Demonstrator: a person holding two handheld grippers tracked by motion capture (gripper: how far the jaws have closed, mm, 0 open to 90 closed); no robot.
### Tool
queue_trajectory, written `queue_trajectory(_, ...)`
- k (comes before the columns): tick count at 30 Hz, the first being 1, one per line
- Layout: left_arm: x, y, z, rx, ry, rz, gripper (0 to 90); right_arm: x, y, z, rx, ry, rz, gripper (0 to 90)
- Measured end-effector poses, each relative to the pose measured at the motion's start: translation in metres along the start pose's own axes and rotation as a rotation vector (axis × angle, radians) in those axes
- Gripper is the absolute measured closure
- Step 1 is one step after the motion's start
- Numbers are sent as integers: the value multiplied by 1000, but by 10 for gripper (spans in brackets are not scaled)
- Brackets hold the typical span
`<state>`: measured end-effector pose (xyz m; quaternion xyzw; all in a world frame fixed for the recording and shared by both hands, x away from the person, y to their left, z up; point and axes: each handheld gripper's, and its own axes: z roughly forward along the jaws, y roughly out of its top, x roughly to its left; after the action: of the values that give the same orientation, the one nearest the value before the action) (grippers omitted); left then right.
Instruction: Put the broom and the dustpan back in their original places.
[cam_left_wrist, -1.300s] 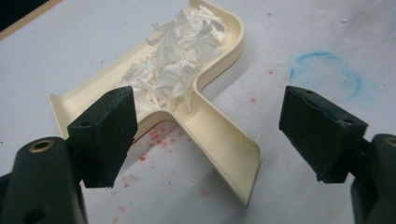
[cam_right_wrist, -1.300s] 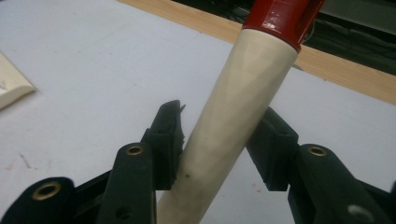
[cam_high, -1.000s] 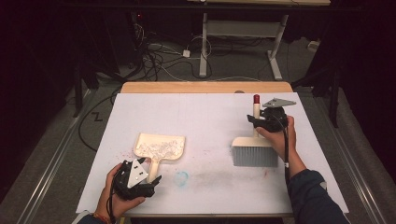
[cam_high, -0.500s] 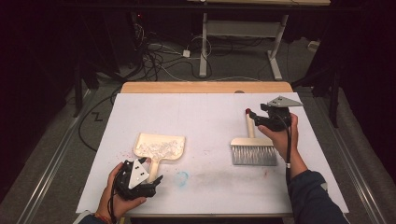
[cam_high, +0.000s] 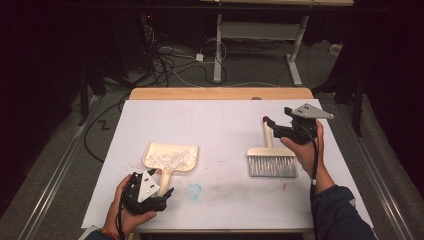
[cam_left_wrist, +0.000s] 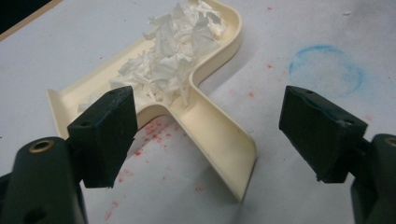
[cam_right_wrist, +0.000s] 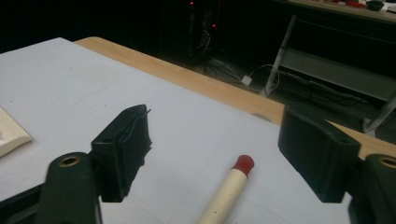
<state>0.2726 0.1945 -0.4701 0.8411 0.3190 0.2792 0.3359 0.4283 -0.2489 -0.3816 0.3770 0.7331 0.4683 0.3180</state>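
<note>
High view shows the brush (cam_high: 271, 159) now lying flat on the surface (cam_high: 220, 125), where a second ago the right tool (cam_high: 278, 129) held it upright; its jaws stand apart over the red-tipped handle. Left tool (cam_high: 159, 196) likewise gapes around the handle of the dustpan (cam_high: 170, 159), full of white shreds (cam_left_wrist: 173, 60), so sweeping looks finished.

Colours and markings on the worktop, referenced to the dustpan

The dustpan (cam_high: 170, 159) is cream and holds white paper shreds (cam_left_wrist: 170, 65). The worktop (cam_high: 210, 125) surface is white, with a bare wood-coloured strip along its far edge. Beside the dustpan's handle lies a faint blue chalk-like ring (cam_left_wrist: 325, 67); red specks (cam_left_wrist: 149, 135) scatter around the handle. Right of the dustpan, the brush (cam_high: 271, 159) has grey bristles, a pale wooden handle and a red tip (cam_right_wrist: 243, 164). Both tongs, left (cam_left_wrist: 217, 135) and right (cam_right_wrist: 229, 149), are black, each topped by a grey plate.
</note>
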Motion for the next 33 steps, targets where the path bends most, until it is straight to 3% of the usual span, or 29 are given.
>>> queue_trajectory(7, 1, 0, -1, 2, 3, 6, 192, 11, 3, -7, -38, -3, -5, 184)
queue_trajectory(22, -1, 0, 0, 8, 1, 9, 192, 30, 8, -28, -110, 26, -74, 181)
queue_trajectory(25, 0, 0, -1, 8, -1, 10, 192, 31, 7, -32, -111, 27, -73, 184)
queue_trajectory(33, 0, 0, -1, 5, -3, 11, 192, 41, 7, -41, -97, 27, -131, 184)
